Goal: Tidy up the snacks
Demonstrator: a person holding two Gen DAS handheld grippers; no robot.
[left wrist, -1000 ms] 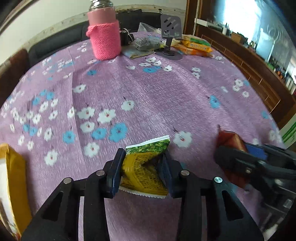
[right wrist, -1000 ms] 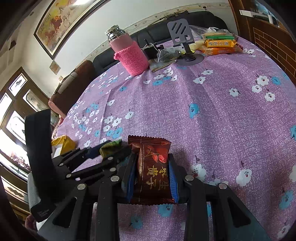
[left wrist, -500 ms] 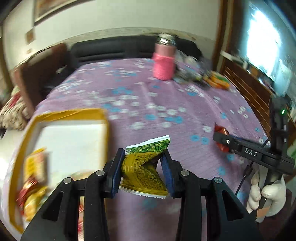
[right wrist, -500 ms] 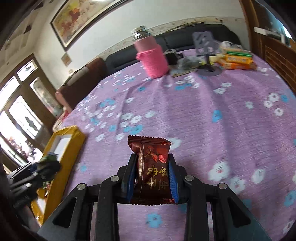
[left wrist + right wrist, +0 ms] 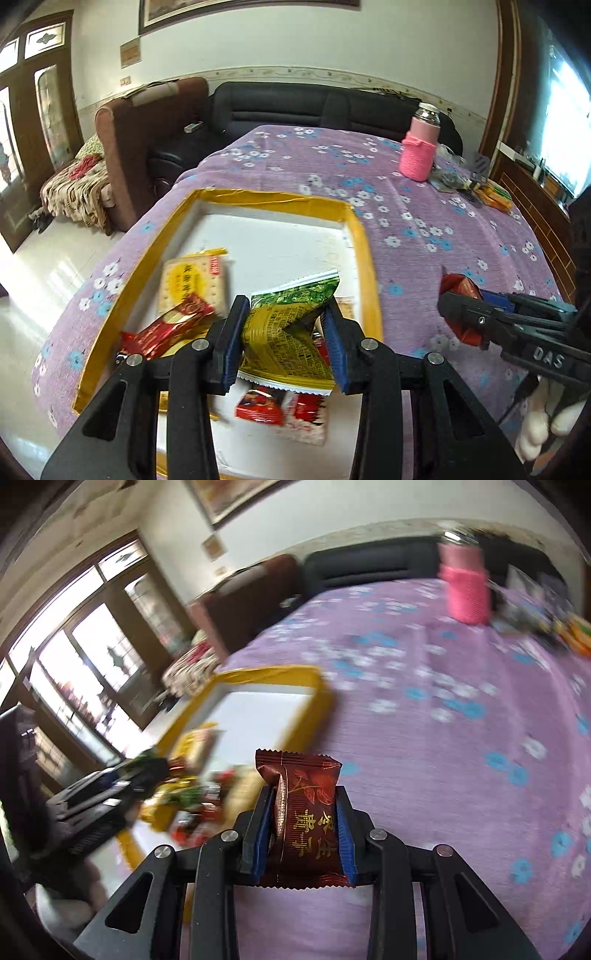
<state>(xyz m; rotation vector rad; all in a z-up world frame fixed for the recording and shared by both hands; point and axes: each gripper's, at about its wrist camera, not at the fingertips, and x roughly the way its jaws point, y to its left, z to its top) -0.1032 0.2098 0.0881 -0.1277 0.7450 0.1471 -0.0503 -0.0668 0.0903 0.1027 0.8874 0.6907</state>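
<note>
We've got both tongs loaded. Our left tongs (image 5: 282, 345) are pressed in on a crumpled green-and-yellow snack packet (image 5: 286, 325), which buckles between the blue pads, and they hang right over the yellow-rimmed tray (image 5: 364, 251). Our right tongs (image 5: 303, 830) are pinching a dark red wrapped snack (image 5: 304, 816) upright, jaws only as wide as the wrapper, over the purple flowered table (image 5: 461, 775), just right of the tray's near corner.

We judge this as the drop-off step: snacks are going into the tray. Inside already lie a cracker pack (image 5: 194, 282), a red-and-gold bar (image 5: 168, 328) and a red packet (image 5: 284, 410) at the near end, with the far half bare white. Next, we reckon the left tongs need to spread and let the packet fall onto the pile or the bare patch; the right tongs then need to swing left over the rim.

Far right on the table stands a pink-sleeved flask (image 5: 419, 155).
</note>
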